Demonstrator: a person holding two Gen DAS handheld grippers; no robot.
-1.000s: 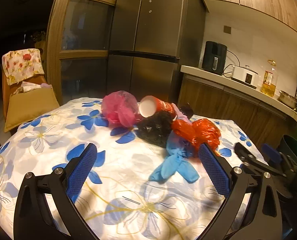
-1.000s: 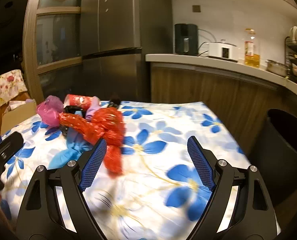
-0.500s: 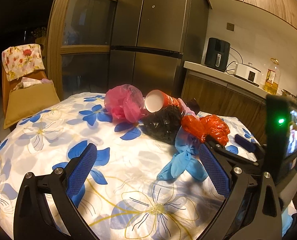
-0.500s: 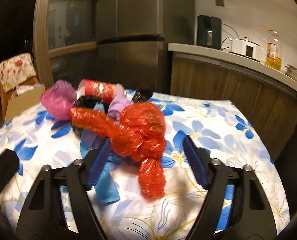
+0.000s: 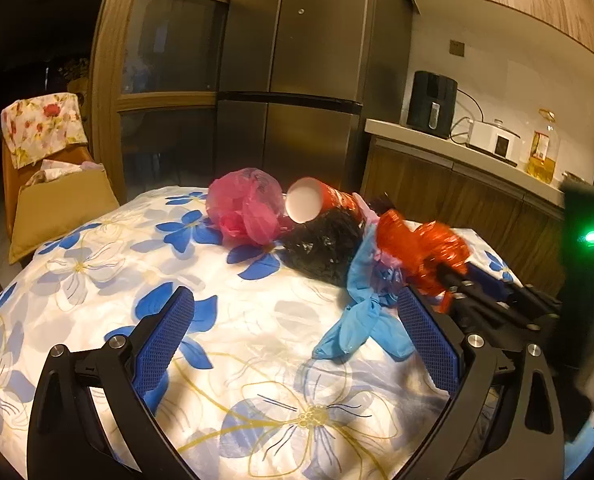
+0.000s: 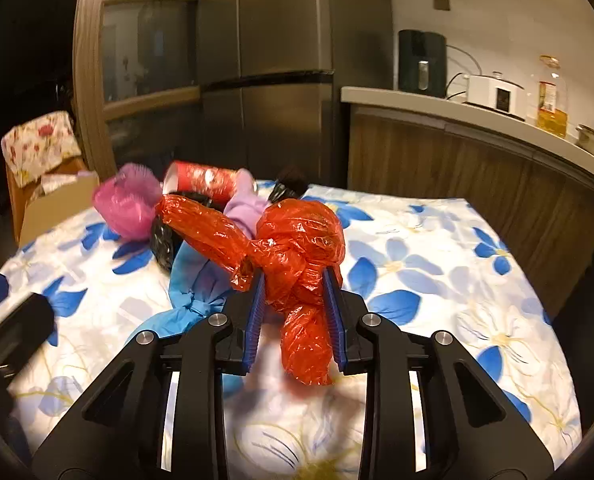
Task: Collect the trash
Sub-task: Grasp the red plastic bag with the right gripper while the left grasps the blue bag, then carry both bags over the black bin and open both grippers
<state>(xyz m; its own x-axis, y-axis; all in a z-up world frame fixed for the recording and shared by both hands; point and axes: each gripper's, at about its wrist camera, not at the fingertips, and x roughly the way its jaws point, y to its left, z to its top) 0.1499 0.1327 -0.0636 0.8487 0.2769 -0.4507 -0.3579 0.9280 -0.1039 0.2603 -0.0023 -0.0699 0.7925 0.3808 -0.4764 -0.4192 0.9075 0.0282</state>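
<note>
A pile of trash lies on the flowered tablecloth (image 5: pixel 97 264): a pink bag (image 5: pixel 245 208), a red paper cup (image 5: pixel 321 202) on its side, a black bag (image 5: pixel 325 246), a blue glove (image 5: pixel 361 312) and a knotted red plastic bag (image 6: pixel 297 256). My right gripper (image 6: pixel 295 300) is shut on the red bag, its blue pads pressing both sides. In the left wrist view the red bag (image 5: pixel 417 246) shows with the right gripper's fingers (image 5: pixel 477 292) on it. My left gripper (image 5: pixel 297 332) is open and empty, hovering short of the pile.
A dark bin (image 6: pixel 593 320) stands off the table's right edge. A kitchen counter (image 6: pixel 477 120) with appliances and an oil bottle runs behind. A chair (image 5: pixel 41 140) with a box stands at the far left. A fridge (image 5: pixel 297 80) is behind the table.
My right gripper moved forward onto the red bag and closed its jaws on it. The left gripper stayed open and shifted slightly closer to the pile.
</note>
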